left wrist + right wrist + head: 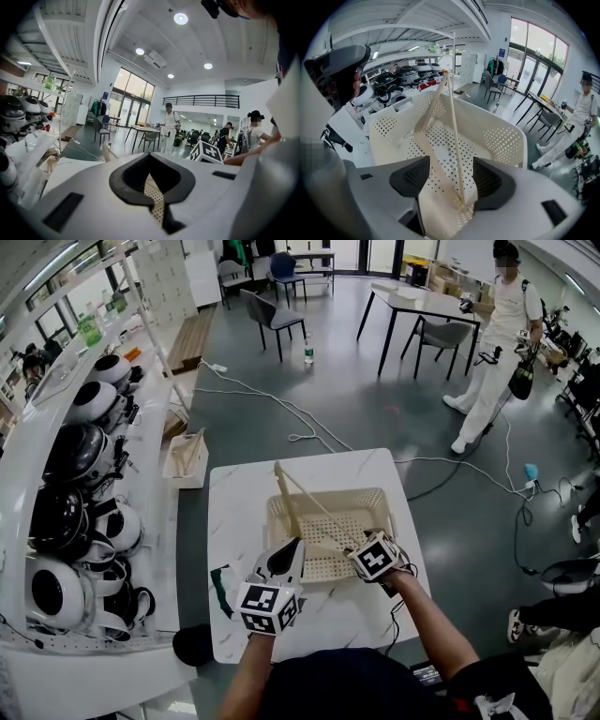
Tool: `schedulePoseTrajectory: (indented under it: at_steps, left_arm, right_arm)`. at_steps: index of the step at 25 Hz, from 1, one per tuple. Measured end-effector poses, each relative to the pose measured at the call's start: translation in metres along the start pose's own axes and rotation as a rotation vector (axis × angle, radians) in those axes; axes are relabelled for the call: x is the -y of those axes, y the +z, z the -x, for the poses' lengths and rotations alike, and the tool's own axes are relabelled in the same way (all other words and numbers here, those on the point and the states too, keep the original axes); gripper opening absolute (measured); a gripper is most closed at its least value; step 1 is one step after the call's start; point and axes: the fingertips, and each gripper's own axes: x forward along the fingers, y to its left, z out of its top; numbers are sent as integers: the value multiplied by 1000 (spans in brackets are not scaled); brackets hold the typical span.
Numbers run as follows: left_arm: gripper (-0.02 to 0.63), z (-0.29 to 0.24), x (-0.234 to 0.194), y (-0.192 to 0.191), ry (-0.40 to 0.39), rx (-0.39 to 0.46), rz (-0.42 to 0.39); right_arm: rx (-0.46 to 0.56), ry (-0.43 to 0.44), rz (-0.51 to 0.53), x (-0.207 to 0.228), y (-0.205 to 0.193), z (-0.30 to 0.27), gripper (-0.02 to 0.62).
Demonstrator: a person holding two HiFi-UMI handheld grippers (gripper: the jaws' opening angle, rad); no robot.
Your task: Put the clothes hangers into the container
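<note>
Between the spread jaws of the right tongs (451, 180) we see the lower corner of a wooden hanger (424, 123), where its broad arm and its thin crossbar meet. The pads stand well apart and press on nothing, so these tongs are released, with the wood loose between them. From that corner the hanger runs up and away from the tongs. It lies inside the perforated basket (506, 140), leaning toward the far wall with its upper end poking above the rim. We cannot make out its hook.

Beside them, on the other side of the hanger, the left tongs (152, 183) hover at the near edge of the basket, above the white surface (244, 512). Their jaws are drawn together with only a sliver between them, and they carry nothing.

We judge the hanger to be light and stiff, so it should not bend or sag in a grip. The finish looks smooth and may slide on the pads. Because it is long, a hold at one end will let it swing. We would rather take it by the broad flat arm close to the tongs than by the thin crossbar, which could roll or pivot. As it only leans, a nudge may tip it over the rim.
</note>
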Motion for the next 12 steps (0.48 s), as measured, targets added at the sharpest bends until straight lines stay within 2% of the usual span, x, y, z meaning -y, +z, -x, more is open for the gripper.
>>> schedulePoseTrajectory:
  at_steps: [12]
  left_arm:
    - [2, 1, -1, -2, 5, -4, -5]
  right_arm:
    - [34, 6, -58, 1, 5, 5, 272]
